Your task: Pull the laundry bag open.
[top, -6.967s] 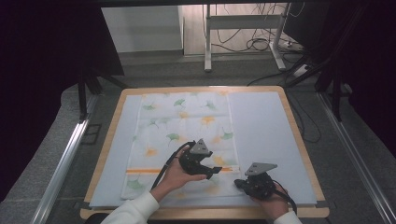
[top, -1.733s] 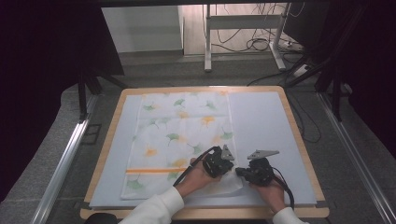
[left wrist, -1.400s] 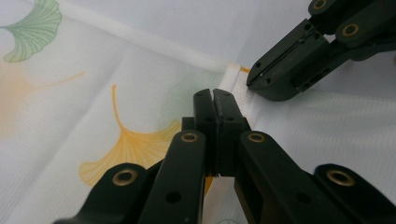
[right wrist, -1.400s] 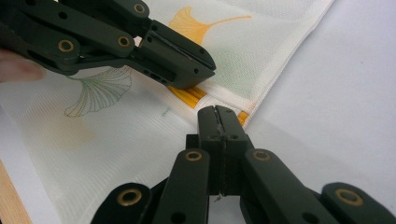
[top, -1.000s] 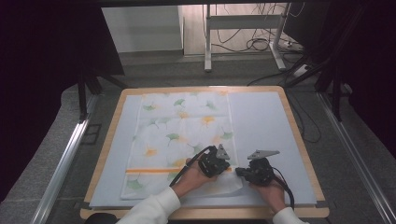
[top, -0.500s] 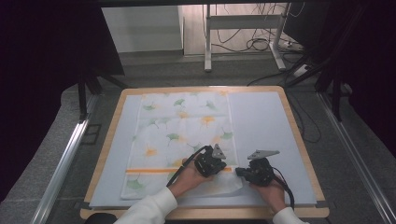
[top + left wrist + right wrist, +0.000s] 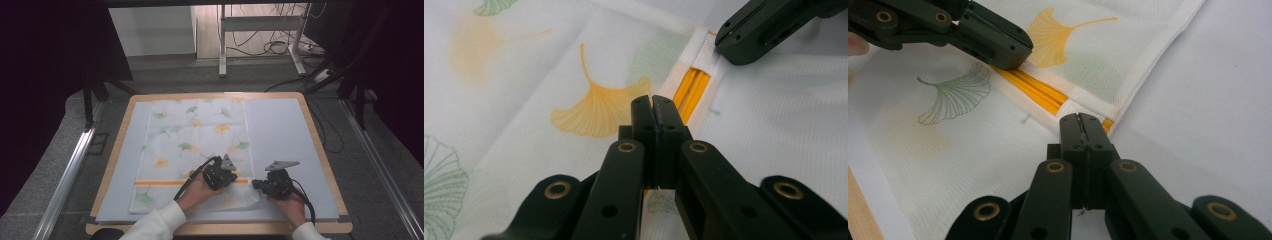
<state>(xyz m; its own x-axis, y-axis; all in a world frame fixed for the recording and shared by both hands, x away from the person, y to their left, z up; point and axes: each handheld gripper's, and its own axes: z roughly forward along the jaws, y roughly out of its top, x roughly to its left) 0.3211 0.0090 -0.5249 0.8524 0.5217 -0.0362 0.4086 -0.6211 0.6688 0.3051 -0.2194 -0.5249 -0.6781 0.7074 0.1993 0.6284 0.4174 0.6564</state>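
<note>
A white cloth (image 7: 195, 135) printed with green and yellow ginkgo leaves lies spread on a pale blue mat (image 7: 280, 130). An orange stripe (image 7: 160, 183) crosses its near part. My left gripper (image 7: 234, 178) rests on the cloth by the stripe's right end with its jaws shut. In the left gripper view the left gripper (image 7: 654, 105) sits over a yellow leaf (image 7: 594, 112) beside the orange stripe (image 7: 691, 90). My right gripper (image 7: 256, 184) is shut at the cloth's right edge, its tips (image 7: 1080, 122) touching the hem near the stripe (image 7: 1038, 90). The two grippers point at each other, a short gap apart.
The mat covers a wooden-rimmed table (image 7: 320, 150). Bare mat lies right of the cloth. Beyond the table's far edge are a dark floor, a metal stand (image 7: 260, 30) and cables. Dark frames stand at both sides.
My left gripper has slid a little to the left along the orange stripe. The right gripper has stayed in place. Both have stayed shut.
</note>
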